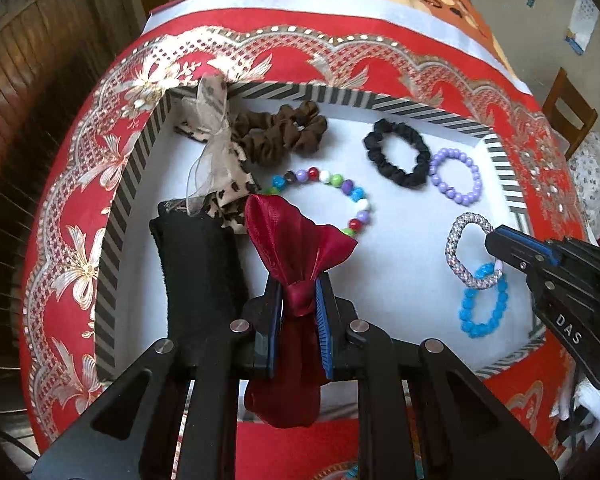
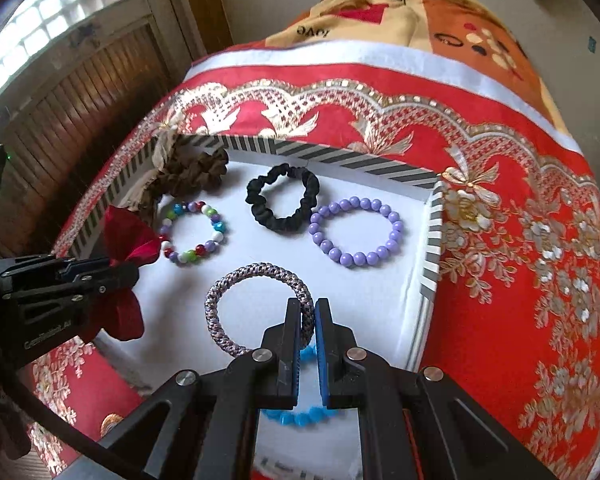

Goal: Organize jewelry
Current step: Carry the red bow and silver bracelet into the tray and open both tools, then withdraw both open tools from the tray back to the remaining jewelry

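1. The left tool [image 1: 298, 300] is nearly closed, its blue pads clamped on the knot of a dark red satin bow [image 1: 300, 236]; the bow's loops fan out above the pads and its tail hangs below them.
2. The bow hangs over the near left part of a shallow white tray [image 1: 400, 220] with a striped rim.
3. Just left of this tool a black cloth piece [image 1: 196, 280] lies in the tray, and beyond it a leopard-print bow [image 1: 224, 172] with sheer ribbon leans on the far left corner.
4. The right tool [image 2: 308, 320] is closed as far as it goes on the right side of a grey braided ring [image 2: 256, 308], which sticks out ahead of the pads.
5. A bright blue bead bracelet [image 1: 484, 304] lies under that tool, overlapped by the ring in the left wrist view.
6. Farther into the tray lie a multicoloured bead bracelet [image 2: 192, 232], a black scrunchie [image 2: 282, 196] and a lilac bead bracelet [image 2: 356, 232]; the scrunchie and the lilac one touch.
7. A brown scrunchie [image 1: 284, 132] sits by the far wall, beside the leopard bow.
8. The tray rests on a red cloth [image 2: 520, 240] with gold floral trim; whether that covers a worktop or a bed cannot be told.
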Tool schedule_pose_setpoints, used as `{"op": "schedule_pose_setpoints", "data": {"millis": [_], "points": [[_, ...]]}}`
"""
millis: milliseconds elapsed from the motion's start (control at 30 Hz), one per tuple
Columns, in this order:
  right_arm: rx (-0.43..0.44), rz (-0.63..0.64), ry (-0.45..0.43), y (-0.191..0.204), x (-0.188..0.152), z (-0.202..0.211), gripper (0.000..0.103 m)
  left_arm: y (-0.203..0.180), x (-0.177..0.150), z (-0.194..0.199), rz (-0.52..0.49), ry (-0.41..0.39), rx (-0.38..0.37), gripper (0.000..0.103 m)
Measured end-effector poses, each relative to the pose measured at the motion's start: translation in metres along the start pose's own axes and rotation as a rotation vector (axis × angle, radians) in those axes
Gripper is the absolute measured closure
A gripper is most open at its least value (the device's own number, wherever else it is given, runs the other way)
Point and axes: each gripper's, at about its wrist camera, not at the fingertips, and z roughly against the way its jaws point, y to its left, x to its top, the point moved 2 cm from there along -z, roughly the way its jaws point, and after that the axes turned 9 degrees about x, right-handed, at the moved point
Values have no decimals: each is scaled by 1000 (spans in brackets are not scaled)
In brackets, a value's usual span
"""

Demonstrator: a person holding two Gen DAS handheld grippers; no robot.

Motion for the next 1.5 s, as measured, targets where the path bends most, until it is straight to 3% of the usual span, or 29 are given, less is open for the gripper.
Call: {"op": "schedule_pose_setpoints", "data": {"millis": [500, 600, 733, 800, 833, 867, 1133, 1500], "points": [[-17, -5, 52, -10, 17, -42, 97, 5, 4, -17, 23, 30, 8, 88], [-21, -7, 50, -11, 18, -42, 97, 5, 5, -17, 28, 22, 5, 84], [-16, -17, 53, -12, 21, -44, 97, 8, 6, -16, 44, 22, -17, 61], [-10, -23, 53, -12, 20, -42, 83, 10, 6, -15, 62, 21, -34, 54], [-10, -28, 49, -13, 19, -41, 68, 12, 5, -14, 69, 19, -37, 53], [-6, -36, 44, -13, 18, -39, 65, 13, 5, -12, 77, 18, -38, 52], [7, -62, -1, -13, 9, -12, 65, 13, 3, 7, 85, -11, -36, 49], [11, -85, -42, -6, -5, 18, 65, 11, -4, 35, 75, -81, 29, 49]]}}
